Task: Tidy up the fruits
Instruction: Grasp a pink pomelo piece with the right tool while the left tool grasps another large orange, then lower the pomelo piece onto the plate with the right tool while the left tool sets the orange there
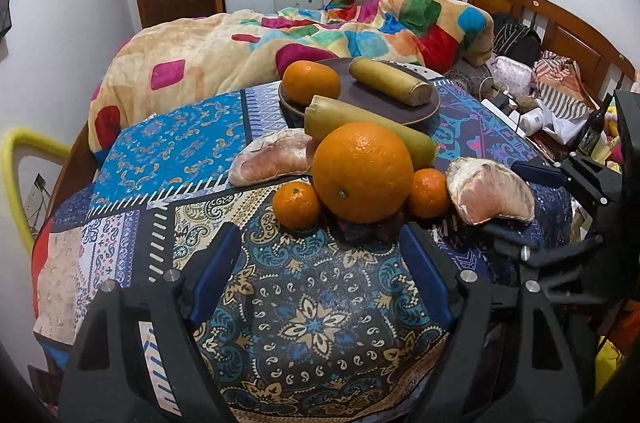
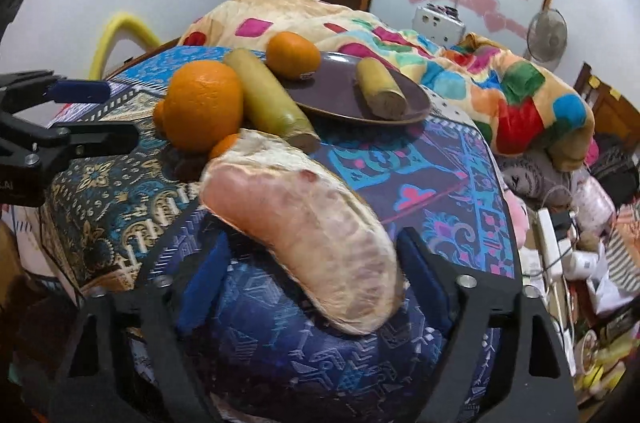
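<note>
A big orange [image 1: 362,171] sits on the patterned cloth just ahead of my open left gripper [image 1: 320,247], flanked by two small tangerines [image 1: 296,205] [image 1: 429,193]. A pomelo segment [image 1: 490,195] lies at the right, another [image 1: 272,161] at the left. A yellow-green cut stalk [image 1: 368,129] lies behind the orange. A brown plate [image 1: 432,105] holds an orange [image 1: 311,81] and a second stalk piece [image 1: 390,81]. My right gripper [image 2: 308,263] is open, its fingers on either side of the right pomelo segment [image 2: 304,227], apart from it.
A colourful blanket [image 1: 240,39] is piled on the bed behind the table. Clutter with cables and bags [image 1: 532,103] lies off the table's right edge. A yellow tube frame [image 1: 16,167] stands at the left. The left gripper shows in the right wrist view [image 2: 92,111].
</note>
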Demonstrator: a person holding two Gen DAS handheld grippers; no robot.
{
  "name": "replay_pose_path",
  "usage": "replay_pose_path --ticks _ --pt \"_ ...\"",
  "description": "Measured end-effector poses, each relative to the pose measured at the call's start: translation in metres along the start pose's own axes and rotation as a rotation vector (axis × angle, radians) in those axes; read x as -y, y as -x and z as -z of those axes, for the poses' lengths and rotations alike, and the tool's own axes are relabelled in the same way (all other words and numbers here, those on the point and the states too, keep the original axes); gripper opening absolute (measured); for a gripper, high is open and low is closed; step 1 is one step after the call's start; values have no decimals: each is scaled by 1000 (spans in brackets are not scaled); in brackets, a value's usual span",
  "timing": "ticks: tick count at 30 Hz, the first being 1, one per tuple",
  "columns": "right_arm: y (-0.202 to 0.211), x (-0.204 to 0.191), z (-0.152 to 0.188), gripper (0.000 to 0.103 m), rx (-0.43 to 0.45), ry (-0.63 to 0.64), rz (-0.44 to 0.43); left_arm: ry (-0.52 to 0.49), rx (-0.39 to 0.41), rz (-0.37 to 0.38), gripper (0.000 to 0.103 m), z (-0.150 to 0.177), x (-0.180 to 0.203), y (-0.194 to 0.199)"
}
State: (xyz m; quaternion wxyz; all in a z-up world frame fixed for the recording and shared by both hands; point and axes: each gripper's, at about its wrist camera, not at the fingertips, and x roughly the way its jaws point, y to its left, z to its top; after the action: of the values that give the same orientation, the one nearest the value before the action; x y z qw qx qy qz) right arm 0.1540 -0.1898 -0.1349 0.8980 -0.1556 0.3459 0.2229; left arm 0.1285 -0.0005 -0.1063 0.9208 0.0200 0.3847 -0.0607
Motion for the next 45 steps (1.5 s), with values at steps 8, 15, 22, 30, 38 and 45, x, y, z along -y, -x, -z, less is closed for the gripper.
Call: replay_pose_path --ticks 8,15,22,30,38,45 --pt "-3 38 3 32 -18 -119 -3 -5 14 24 82 -10 9 -8" --pt "-11 47 -6 28 -25 -142 -40 -15 15 23 81 -19 15 -23" --pt "-29 47 -14 28 -37 -133 -80 -3 10 53 75 -24 15 -35" --pt "-31 43 -17 24 -17 -125 -74 -9 25 66 67 -23 20 -39" --pt "-25 45 -18 23 3 -139 -59 -22 33 52 65 -22 23 -34" --pt "-10 49 -27 23 39 -142 -47 -4 62 52 65 -27 18 -21"
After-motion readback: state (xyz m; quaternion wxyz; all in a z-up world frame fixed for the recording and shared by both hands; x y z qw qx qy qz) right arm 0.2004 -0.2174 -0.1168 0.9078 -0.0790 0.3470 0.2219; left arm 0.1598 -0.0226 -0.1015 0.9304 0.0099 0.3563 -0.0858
